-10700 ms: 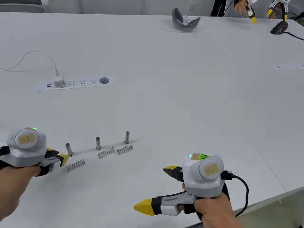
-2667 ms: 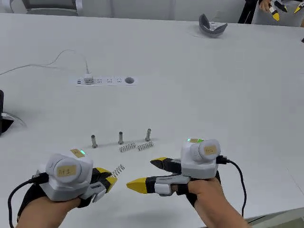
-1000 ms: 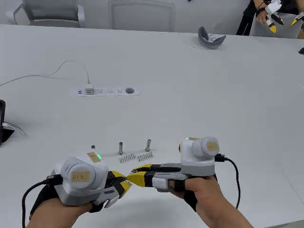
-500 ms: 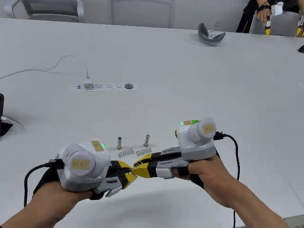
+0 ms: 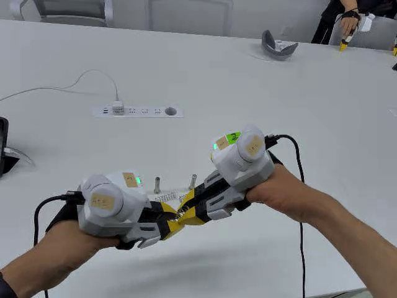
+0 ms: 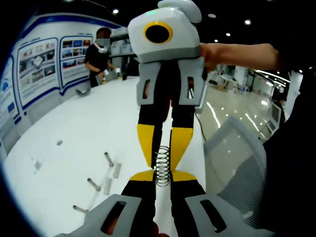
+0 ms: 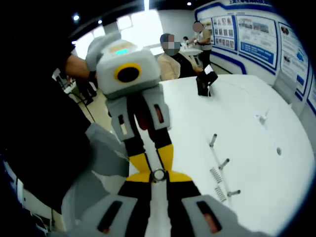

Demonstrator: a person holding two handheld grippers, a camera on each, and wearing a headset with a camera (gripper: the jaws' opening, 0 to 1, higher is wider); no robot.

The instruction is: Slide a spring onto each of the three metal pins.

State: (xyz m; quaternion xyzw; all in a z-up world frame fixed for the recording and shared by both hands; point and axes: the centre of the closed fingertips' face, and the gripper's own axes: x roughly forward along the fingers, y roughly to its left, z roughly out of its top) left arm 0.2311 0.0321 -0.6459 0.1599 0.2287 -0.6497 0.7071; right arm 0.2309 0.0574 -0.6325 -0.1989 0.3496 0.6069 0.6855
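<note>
Right gripper (image 5: 186,207) now lifted and tilting steeply downward versus half a second ago, meeting left gripper (image 5: 169,220) tip to tip at lower centre of head view, both claws pinching narrowly on one spring (image 5: 181,212), pins (image 5: 193,181) standing just above, loose springs (image 5: 166,197) lying beside them.

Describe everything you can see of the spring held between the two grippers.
The spring is a small silvery metal coil of evenly spaced turns. It is held straight in the air where the yellow tips meet: one end pinched in the left gripper, the other between the jaws of the right gripper. Nothing else touches it.
</note>
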